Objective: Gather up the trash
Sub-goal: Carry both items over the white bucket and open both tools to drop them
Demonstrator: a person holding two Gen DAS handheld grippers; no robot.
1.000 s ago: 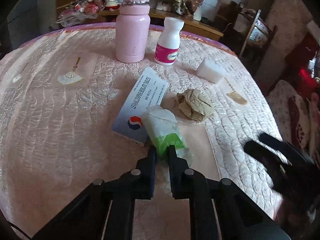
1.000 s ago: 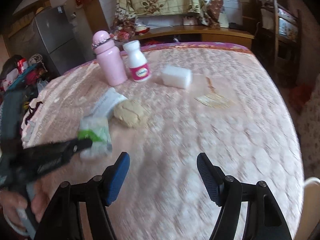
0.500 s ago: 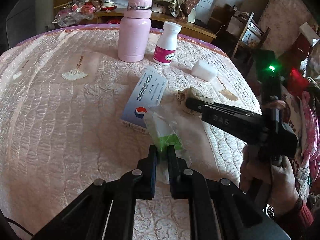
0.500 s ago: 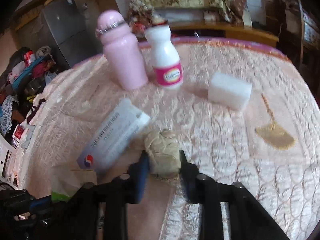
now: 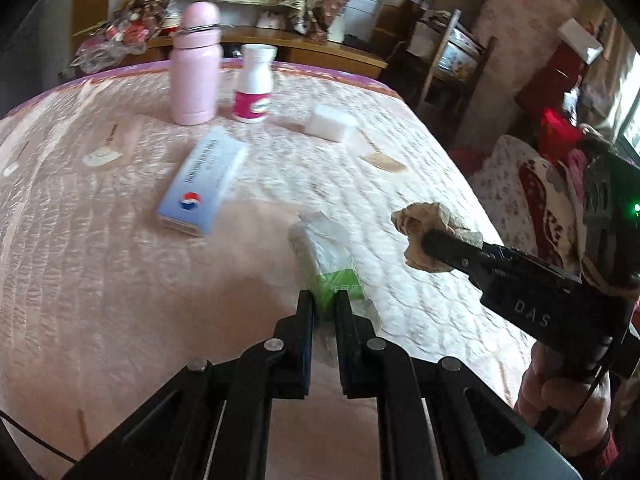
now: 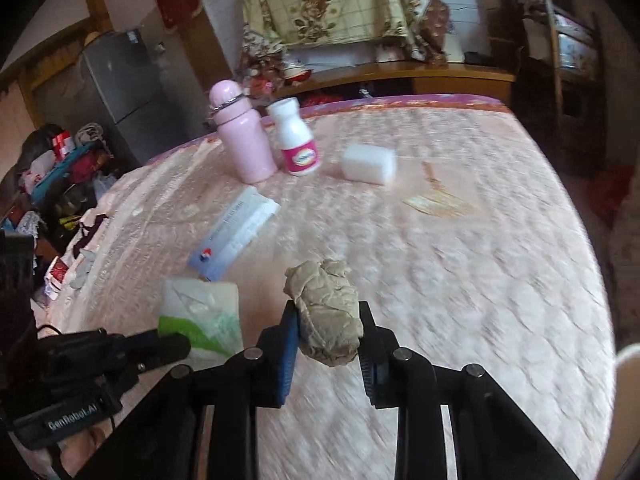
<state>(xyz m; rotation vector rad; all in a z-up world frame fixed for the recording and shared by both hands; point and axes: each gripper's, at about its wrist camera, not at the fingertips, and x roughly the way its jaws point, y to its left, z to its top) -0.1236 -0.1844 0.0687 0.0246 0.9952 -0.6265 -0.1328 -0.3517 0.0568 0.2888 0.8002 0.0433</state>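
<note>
- Currently the left gripper has its jaws clamped on a green-and-white plastic wrapper, held above the bed.
- Right gripper: jaws have just been closing and now pinch a crumpled brown paper wad, clear of the quilt.
- Pink bottle, white pill bottle and medicine box lie behind.

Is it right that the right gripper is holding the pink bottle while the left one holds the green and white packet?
Not quite. The right gripper holds the crumpled brown paper ball, as the right wrist view shows. The pink bottle stands untouched. The left gripper does hold the packet.
</note>
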